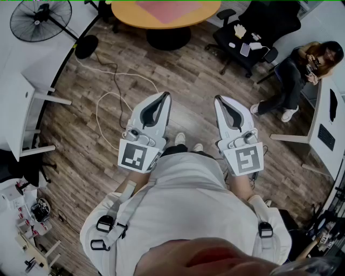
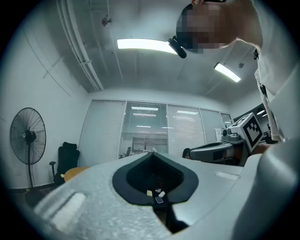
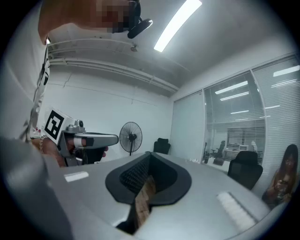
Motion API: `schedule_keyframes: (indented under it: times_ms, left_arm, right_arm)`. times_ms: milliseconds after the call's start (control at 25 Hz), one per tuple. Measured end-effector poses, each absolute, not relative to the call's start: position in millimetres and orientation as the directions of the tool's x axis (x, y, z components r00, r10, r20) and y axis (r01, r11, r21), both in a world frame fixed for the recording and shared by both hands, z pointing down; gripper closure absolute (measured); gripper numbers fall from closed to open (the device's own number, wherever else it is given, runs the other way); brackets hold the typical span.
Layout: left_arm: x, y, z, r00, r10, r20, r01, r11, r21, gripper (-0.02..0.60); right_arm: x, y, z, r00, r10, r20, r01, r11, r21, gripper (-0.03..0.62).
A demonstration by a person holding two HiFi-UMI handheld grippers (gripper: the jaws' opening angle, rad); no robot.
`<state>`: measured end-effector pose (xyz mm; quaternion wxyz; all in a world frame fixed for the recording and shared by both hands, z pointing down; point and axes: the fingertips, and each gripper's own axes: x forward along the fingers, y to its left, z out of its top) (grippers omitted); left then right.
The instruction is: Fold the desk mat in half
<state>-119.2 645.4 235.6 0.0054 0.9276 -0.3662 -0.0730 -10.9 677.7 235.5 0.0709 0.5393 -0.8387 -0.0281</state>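
Two grippers side by side over a wood floor, both closed on nothing, with the desk mat far off on a round table
The left gripper (image 1: 164, 97) and right gripper (image 1: 220, 100) are held apart in front of the person, each with its jaws together and empty. The one desk mat (image 1: 167, 7), a pink sheet, lies flat on the single orange round table (image 1: 126, 16) at the head view's top edge, well apart from both. There is one standing fan (image 1: 40, 20) at top left, one black office chair (image 1: 253, 29) with small items on its seat, and one seated person (image 1: 299, 75) at right. The plank floor (image 1: 188, 81) lies open between the grippers and the table, crossed by one looping cable (image 1: 105, 99); white desks border the left edge (image 1: 21, 116) and the right edge (image 1: 326, 135)
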Motion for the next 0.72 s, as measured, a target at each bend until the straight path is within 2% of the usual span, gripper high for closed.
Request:
schedule_keyframes:
  times_ms: [200,720]
  left_arm:
    - [-124.0,630.9,237.7,0.720,-0.682,-0.133,-0.681,-0.730,0.058,0.575]
    - [-113.2,582.1,241.7,0.701,-0.701,-0.133,-0.700,-0.712,0.062,0.575]
  right_arm:
    - [-11.3,664.1,228.7,-0.388,-0.921,0.043,-0.914,0.390,0.112,0.589]
    - [8.7,613.0,241.6,-0.402,-0.915,0.037,-0.911,0.404,0.078,0.589]
